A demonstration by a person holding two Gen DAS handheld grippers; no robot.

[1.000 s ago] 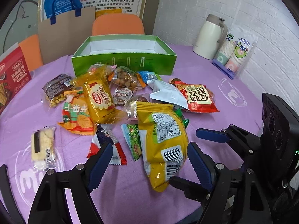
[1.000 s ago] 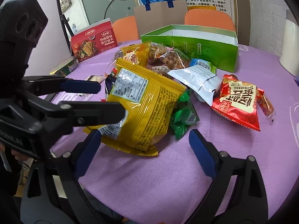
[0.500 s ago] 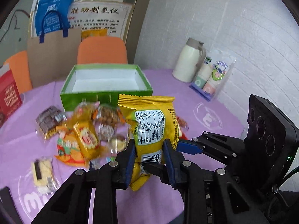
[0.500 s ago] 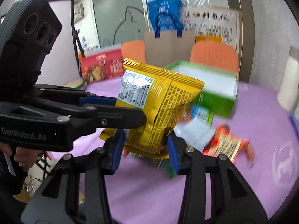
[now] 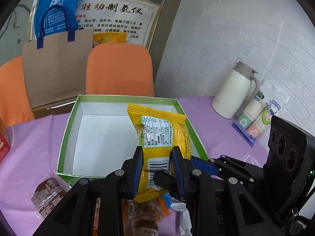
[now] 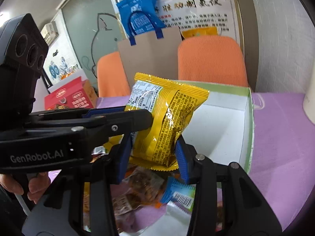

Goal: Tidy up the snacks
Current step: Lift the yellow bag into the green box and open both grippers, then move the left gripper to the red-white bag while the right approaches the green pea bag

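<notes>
A yellow snack bag [image 5: 163,135] hangs in the air over the near right part of an open green box [image 5: 67,133] whose white inside holds nothing. My left gripper [image 5: 157,168] is shut on the bag's lower end, at the barcode. In the right wrist view the yellow snack bag [image 6: 169,118] is also pinched from below by my right gripper [image 6: 152,158], with a blue pad on each side. The left gripper's fingers [image 6: 118,118] come in from the left and clamp the same bag. Behind the bag stands the green box [image 6: 251,129].
Loose snacks lie under the grippers: a brown packet [image 5: 48,194], a nut packet [image 5: 143,214] and a blue-edged packet [image 6: 177,194]. At the back right are a white thermos [image 5: 234,92] and a pack of paper cups [image 5: 258,122]. Orange chairs [image 5: 120,68] and a paper bag [image 5: 57,63] stand behind the purple table [image 5: 212,122]. A hand [image 6: 33,186] holds the left gripper.
Both grippers were open around the bag lying on the table. They have shut on it, lifted it and carried it forward over the green box.
</notes>
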